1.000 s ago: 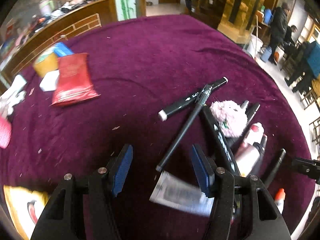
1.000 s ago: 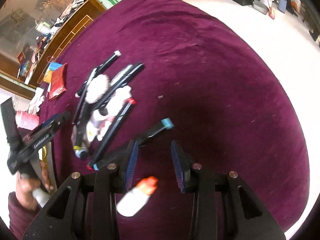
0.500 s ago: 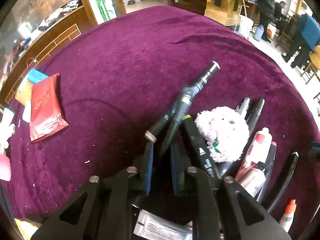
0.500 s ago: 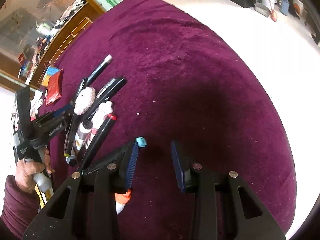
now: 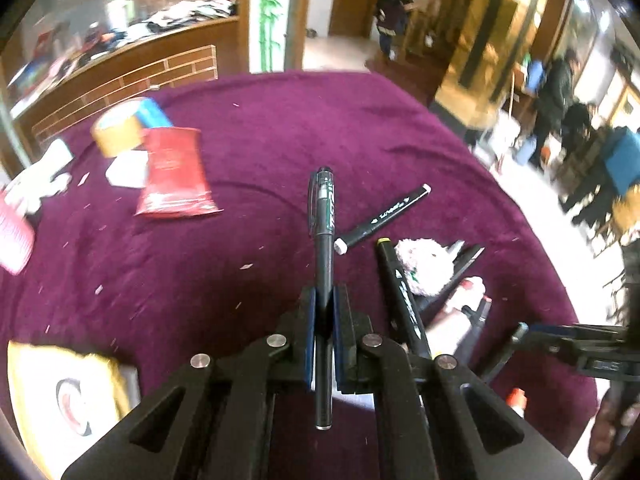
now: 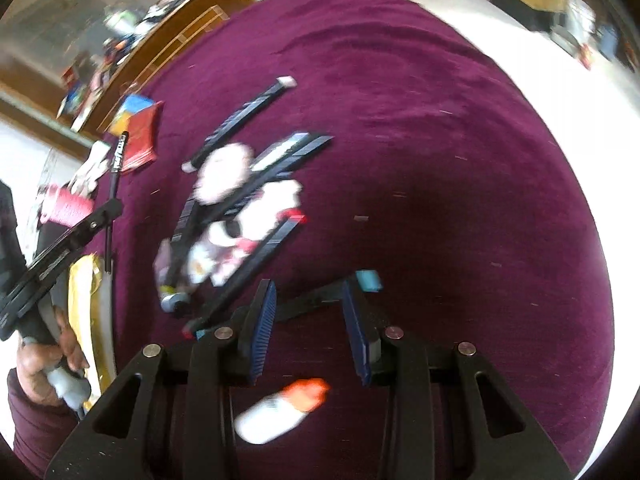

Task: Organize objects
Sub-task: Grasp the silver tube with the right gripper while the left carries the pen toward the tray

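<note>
Round surface (image 5: pixel 260 128) under a purple plush cloth, with mixed stationery and packets. Left gripper (image 5: pixel 325 304): blue pads pressed together on a black pen (image 5: pixel 325 216), gripped along its lower barrel; the capped end stands out ahead of the pads, the tail end runs back between the finger arms, and the pen is clear of the cloth. Right gripper (image 6: pixel 310 300): jaws partly apart with nothing pressed between the pads; through the gap shows a dark pen with a teal end (image 6: pixel 368 280), lying on the cloth, and whether a pad touches it cannot be told. Below that gripper, a small white bottle with an orange cap (image 6: pixel 280 408), on its side. Main heap, right of the left gripper: a black marker with white end caps (image 5: pixel 384 216), a second marker with a yellow tip (image 5: pixel 400 284), a pale fluffy ball (image 5: pixel 424 264), further dark pens and a white-and-red tube, overlapping, partly blurred. Far left of the surface: a red packet (image 5: pixel 172 172), a yellow-and-blue container (image 5: pixel 120 128) just behind it. Near left edge: a yellow packet (image 5: pixel 60 396).
</note>
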`<action>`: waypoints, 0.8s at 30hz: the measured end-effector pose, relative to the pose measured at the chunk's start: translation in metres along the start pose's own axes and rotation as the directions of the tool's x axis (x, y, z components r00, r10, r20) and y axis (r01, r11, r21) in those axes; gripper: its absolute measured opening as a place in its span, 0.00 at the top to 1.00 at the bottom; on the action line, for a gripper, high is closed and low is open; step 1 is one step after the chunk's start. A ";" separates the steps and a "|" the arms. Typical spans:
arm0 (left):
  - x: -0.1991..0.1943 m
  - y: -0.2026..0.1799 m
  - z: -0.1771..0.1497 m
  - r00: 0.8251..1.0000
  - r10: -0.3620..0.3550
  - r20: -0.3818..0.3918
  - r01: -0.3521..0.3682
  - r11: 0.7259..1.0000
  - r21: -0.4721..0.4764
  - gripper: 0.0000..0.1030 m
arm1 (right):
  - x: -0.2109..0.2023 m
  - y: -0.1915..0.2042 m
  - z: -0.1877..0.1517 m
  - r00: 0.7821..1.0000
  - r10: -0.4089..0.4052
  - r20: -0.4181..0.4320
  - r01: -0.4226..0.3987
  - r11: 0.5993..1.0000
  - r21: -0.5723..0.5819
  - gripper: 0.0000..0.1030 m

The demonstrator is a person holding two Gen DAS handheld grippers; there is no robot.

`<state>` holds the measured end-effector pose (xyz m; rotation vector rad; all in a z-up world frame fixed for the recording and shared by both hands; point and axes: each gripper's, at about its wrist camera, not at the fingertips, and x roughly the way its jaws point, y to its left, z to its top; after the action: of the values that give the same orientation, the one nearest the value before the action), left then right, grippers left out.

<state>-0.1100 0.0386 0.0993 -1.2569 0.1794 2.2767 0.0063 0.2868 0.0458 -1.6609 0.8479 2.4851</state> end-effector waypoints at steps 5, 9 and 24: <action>-0.046 0.015 -0.033 0.999 -0.006 0.035 0.009 0.997 -0.077 0.95 | 0.006 0.060 0.004 0.998 0.054 -0.039 -0.060 0.982 -0.178 0.69; -0.069 0.033 -0.066 0.999 0.011 0.038 -0.005 0.988 -0.155 0.95 | 0.030 0.128 0.005 0.995 0.009 -0.099 -0.049 0.910 -0.412 0.69; -0.132 0.107 -0.165 0.992 0.113 0.065 -0.080 0.921 -0.382 0.95 | 0.113 0.204 -0.013 0.964 -0.230 -0.133 0.061 0.680 -0.731 0.69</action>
<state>0.0153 -0.1624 0.1003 -1.3563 -0.2497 2.5282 -0.0956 0.0776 0.0300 -2.1080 -0.3725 2.7199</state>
